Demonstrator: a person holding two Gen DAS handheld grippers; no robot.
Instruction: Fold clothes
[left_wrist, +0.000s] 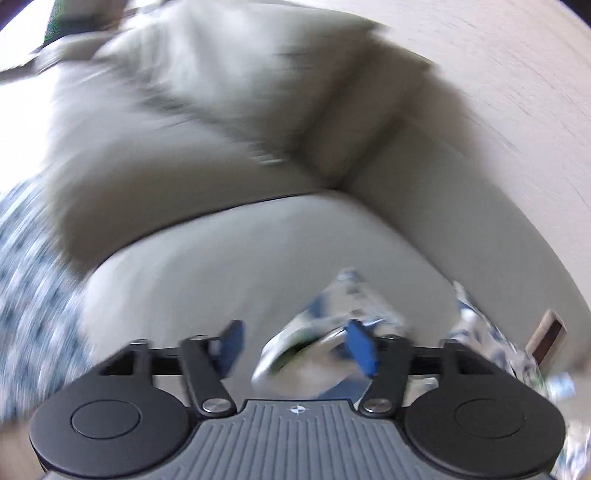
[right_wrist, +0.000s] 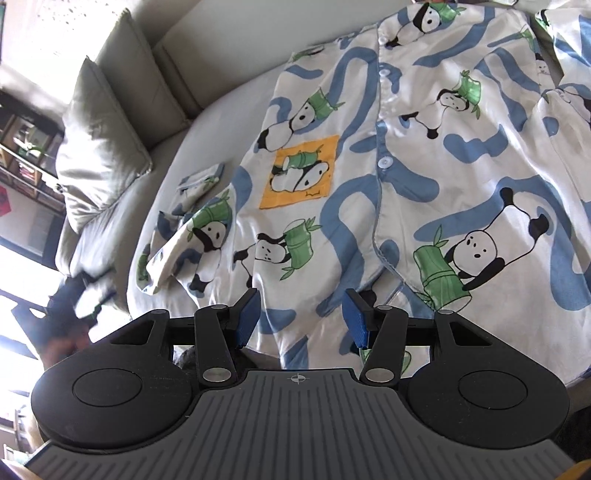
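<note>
On my far left a grey cushion (right_wrist: 99, 147) leans at the sofa's (right_wrist: 207, 122) back edge. My left gripper (left_wrist: 297, 345) shows only in its own blurred view, above the seat cushion. Its jaws stand apart, and a bunched piece of the printed cloth lies between them against the right finger (left_wrist: 360, 341); I cannot tell whether that finger is just brushing it. The panda-print pyjama shirt (right_wrist: 424, 177) lies spread flat, buttoned front up, across the seat toward its right edge. Its left sleeve (right_wrist: 188, 236) is crumpled beside the body, near the yellow chest pocket (right_wrist: 299, 171). My right gripper (right_wrist: 301, 317) hovers over the shirt's bottom hem, jaws parted, pads (right_wrist: 247, 314) gripping nothing.
</note>
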